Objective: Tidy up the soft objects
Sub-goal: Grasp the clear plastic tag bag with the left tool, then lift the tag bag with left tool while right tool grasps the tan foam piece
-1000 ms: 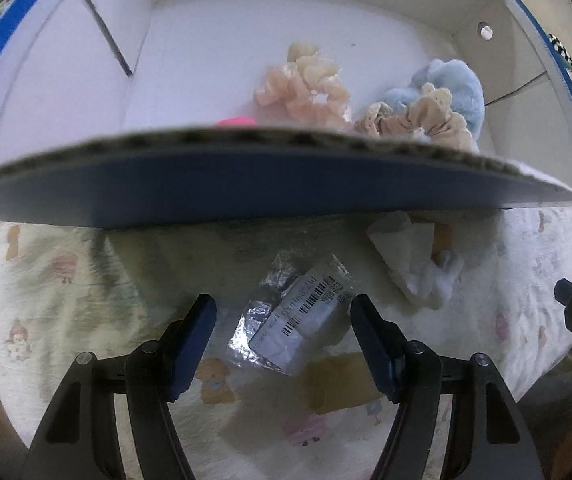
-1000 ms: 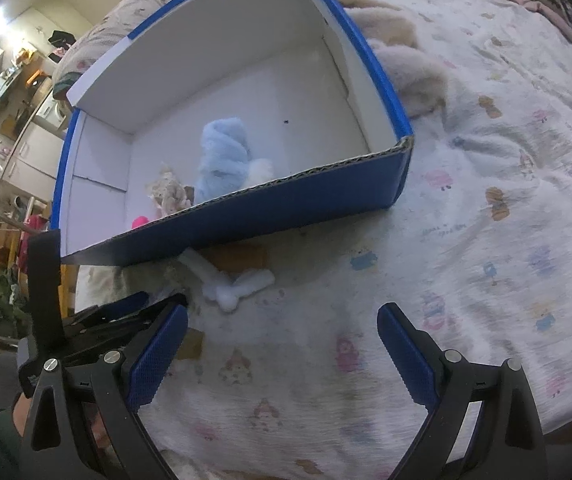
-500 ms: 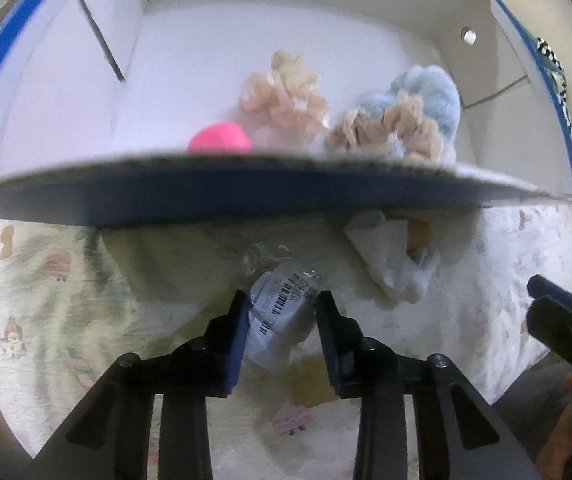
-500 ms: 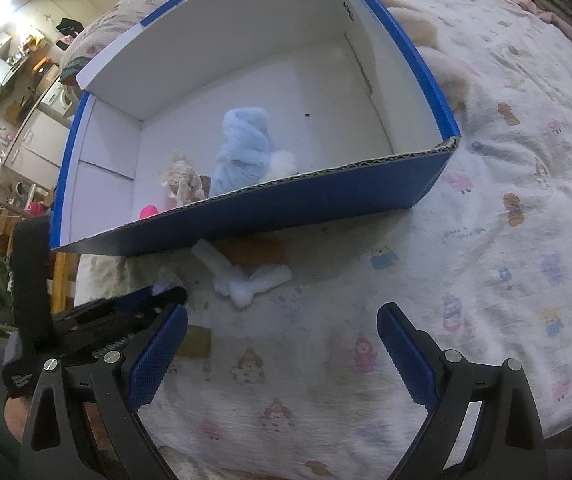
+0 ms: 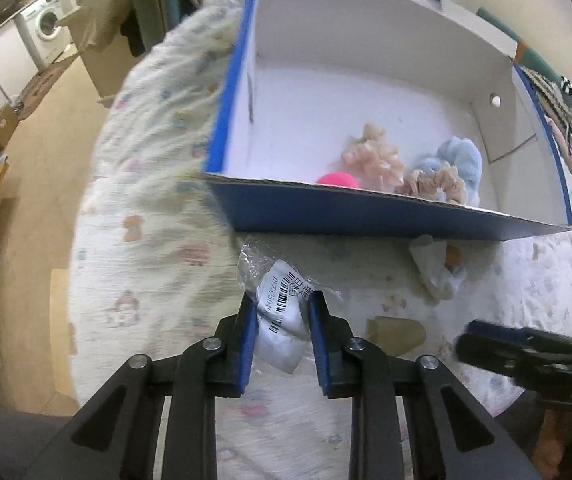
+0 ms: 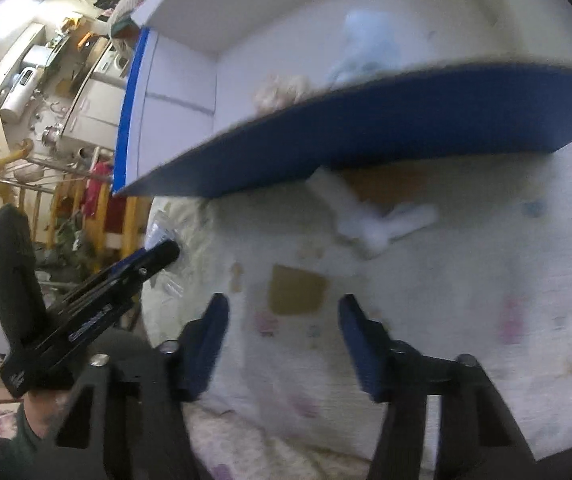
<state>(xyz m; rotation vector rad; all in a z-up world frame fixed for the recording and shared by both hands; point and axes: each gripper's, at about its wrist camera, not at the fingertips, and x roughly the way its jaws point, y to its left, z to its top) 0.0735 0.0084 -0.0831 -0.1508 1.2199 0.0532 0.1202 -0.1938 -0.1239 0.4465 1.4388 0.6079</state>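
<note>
Inside, two scrunchies, one pink ball

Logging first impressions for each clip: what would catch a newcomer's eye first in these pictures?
Probably the left gripper, jaws closing on a clear plastic packet with a barcode label, over the patterned bedspread. Behind it stands a blue box holding a pink ball and fluffy scrunchies; a white soft item lies outside its front wall.

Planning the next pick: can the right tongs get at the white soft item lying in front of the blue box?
Probably yes. The white soft item lies on bare bedspread ahead of the right tongs, which are closing with nothing between them. The blue box wall stands just behind it.
</note>
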